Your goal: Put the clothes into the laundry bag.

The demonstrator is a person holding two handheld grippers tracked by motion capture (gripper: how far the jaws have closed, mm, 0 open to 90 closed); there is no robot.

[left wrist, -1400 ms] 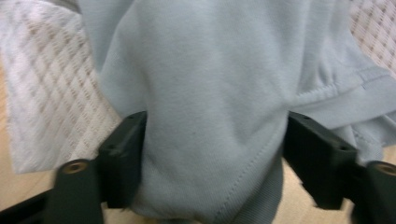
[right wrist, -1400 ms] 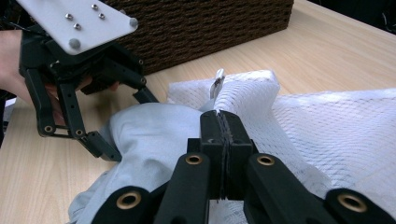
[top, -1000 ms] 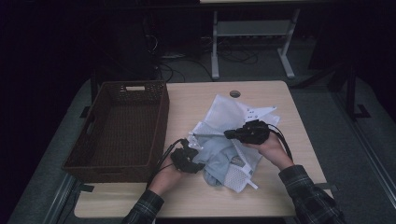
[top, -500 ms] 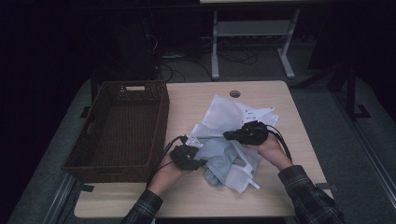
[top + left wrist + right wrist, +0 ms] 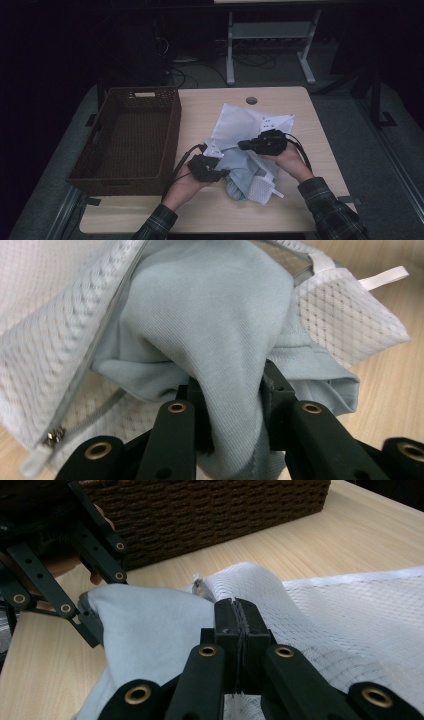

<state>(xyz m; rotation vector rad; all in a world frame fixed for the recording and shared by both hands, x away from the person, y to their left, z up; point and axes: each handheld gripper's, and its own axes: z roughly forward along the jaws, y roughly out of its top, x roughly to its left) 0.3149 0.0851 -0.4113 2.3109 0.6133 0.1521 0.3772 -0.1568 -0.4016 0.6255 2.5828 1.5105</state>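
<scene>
A pale blue garment [image 5: 220,325] is pinched between the jaws of the left gripper [image 5: 231,405], which have just been closing on its bunched fold; the cloth is pressed from both sides by the pads. In the high view the left gripper [image 5: 220,172] is seen just right of the brown wicker basket [image 5: 127,135], close to the basket's near right corner. A white mesh laundry bag [image 5: 240,125] is spread on the wooden table [image 5: 200,107] to the right of the basket, and the garment [image 5: 240,170] lies partly inside the bag's opening. The edge of the mesh bag [image 5: 350,620] is clamped by the right gripper [image 5: 241,615], its 2 jaws pressed tightly together on the fabric. The right gripper [image 5: 245,145] is held farther from the basket than the left, above the bag. The zipper pull [image 5: 52,436] hangs at the bag's open edge
</scene>
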